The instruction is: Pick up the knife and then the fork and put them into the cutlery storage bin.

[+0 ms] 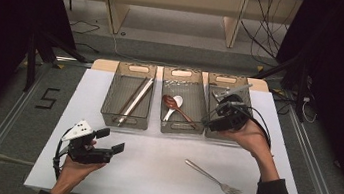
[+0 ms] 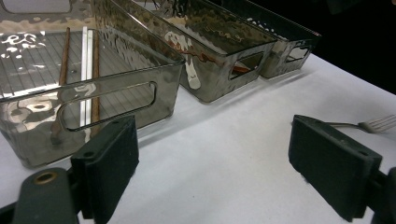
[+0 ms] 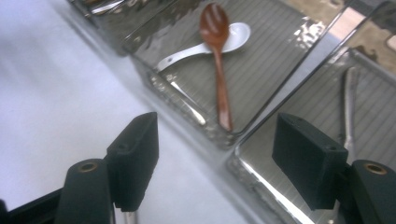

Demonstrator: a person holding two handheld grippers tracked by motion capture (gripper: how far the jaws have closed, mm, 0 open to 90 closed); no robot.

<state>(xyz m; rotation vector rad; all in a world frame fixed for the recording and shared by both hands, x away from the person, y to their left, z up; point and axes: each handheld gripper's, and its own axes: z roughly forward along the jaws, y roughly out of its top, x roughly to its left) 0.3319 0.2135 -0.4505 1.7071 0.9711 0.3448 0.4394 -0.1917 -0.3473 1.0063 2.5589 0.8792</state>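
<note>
I've got three smoky clear bins in a row at the far side of the white table (image 1: 149,175). The left bin (image 1: 128,102) holds chopsticks (image 1: 135,100) (a brown pair and a pale pair, lying lengthwise). The middle bin (image 1: 182,107) has a white spoon (image 1: 175,105) with a brown wooden spoon (image 1: 177,109) crossed over it. The right bin (image 1: 221,91) has a metal utensil (image 3: 348,105) lying along its floor; can't tell what kind from the right gripper view.

My left gripper (image 1: 109,141) sits low over the near-left of the table, jaws spread wide with nothing between them, pointing toward the bins. In the left gripper view the left bin's handle cutout is just beyond the left jaw.

My right gripper (image 1: 212,118) hangs over the near end of the right bin, close to the wall it shares with the middle bin. Its jaws are also wide apart and hold nothing.

One metal fork (image 1: 213,178) lies loose on the table, near-right, tines toward the near edge, well apart from both grippers.
</note>
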